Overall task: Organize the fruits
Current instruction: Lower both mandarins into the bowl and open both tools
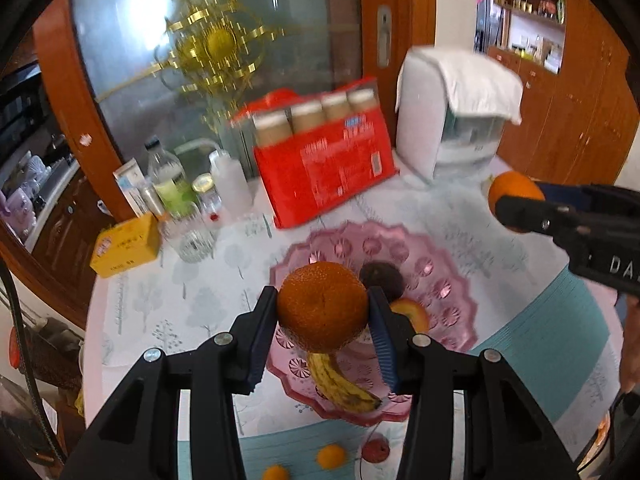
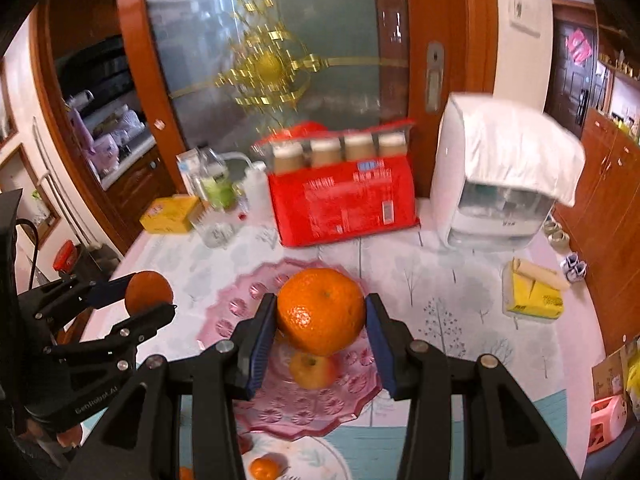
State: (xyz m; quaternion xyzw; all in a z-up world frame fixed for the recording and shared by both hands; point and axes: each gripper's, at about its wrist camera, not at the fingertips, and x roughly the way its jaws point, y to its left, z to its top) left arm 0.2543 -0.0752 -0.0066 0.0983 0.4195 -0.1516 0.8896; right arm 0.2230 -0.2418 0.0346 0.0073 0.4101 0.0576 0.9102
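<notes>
Between each claw's pads sits an orange.

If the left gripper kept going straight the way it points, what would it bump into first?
Probably the pink glass plate. The left gripper, shut on an orange, points down at it, near the banana lying there. How far off it is, I can't tell.

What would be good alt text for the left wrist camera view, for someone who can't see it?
The left gripper clamps a round orange citrus fruit above a pink scalloped glass plate holding a spotted yellow banana, on a tree-patterned tablecloth. At right, the right gripper holds a second orange fruit.
</notes>
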